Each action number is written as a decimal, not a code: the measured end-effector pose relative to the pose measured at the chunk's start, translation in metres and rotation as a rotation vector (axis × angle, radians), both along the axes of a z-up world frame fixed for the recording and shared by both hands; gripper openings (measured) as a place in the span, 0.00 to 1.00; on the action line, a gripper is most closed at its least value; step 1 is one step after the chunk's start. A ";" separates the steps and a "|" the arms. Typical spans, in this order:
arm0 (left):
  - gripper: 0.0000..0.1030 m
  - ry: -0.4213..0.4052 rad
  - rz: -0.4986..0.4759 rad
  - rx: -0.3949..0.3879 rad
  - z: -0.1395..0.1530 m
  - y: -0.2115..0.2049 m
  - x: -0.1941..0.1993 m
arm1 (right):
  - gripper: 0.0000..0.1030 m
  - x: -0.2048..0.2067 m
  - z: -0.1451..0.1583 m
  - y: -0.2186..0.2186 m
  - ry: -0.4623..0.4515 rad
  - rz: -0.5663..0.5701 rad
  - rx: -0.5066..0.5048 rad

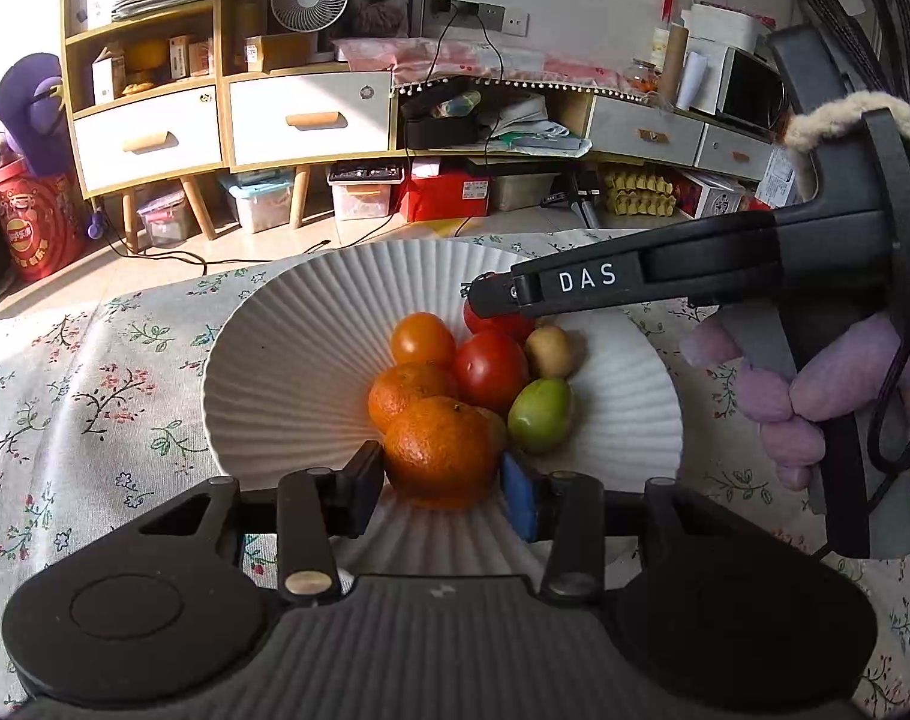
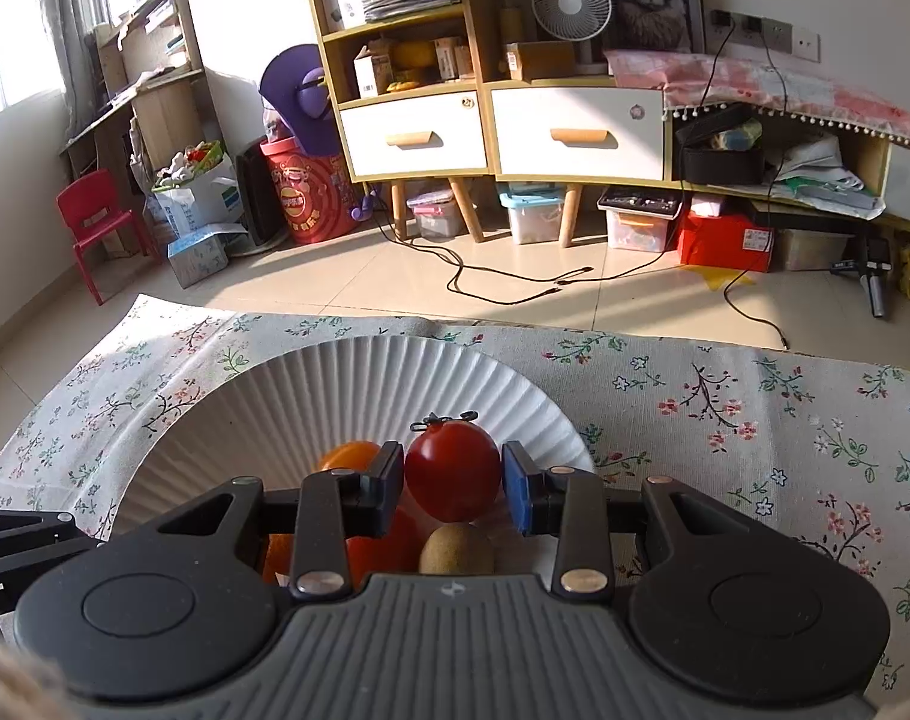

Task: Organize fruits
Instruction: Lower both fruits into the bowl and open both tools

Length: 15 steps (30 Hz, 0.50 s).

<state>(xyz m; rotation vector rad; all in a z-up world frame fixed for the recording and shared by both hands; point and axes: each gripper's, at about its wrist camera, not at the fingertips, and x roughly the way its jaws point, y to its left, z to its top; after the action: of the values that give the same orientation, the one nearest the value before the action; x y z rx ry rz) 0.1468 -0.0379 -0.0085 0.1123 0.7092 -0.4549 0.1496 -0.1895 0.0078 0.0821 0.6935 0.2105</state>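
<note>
- The left gripper sits low over the near edge of the white ribbed plate, its fingers set either side of the front mandarin; whether they press it cannot be told
- Behind it in the plate lie a second mandarin, an orange tomato, a red tomato, a kiwi and a green fruit
- The right gripper brackets a stemmed red tomato above the plate, with a gap visible at the blue pad
- The plate rests on a floral tablecloth
</note>
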 end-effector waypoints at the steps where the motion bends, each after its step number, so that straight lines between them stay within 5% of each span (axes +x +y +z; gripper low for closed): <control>1: 0.39 -0.003 -0.001 0.001 0.001 0.000 0.000 | 0.33 -0.001 0.002 0.000 -0.002 -0.004 0.004; 15: 0.65 -0.020 0.004 0.028 0.019 0.007 -0.023 | 0.60 -0.021 0.024 -0.004 -0.019 -0.032 0.001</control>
<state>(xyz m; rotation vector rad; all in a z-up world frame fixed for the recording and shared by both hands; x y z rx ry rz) 0.1235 -0.0306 0.0105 0.1420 0.6965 -0.4395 0.1287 -0.1937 0.0315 0.0924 0.6725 0.1805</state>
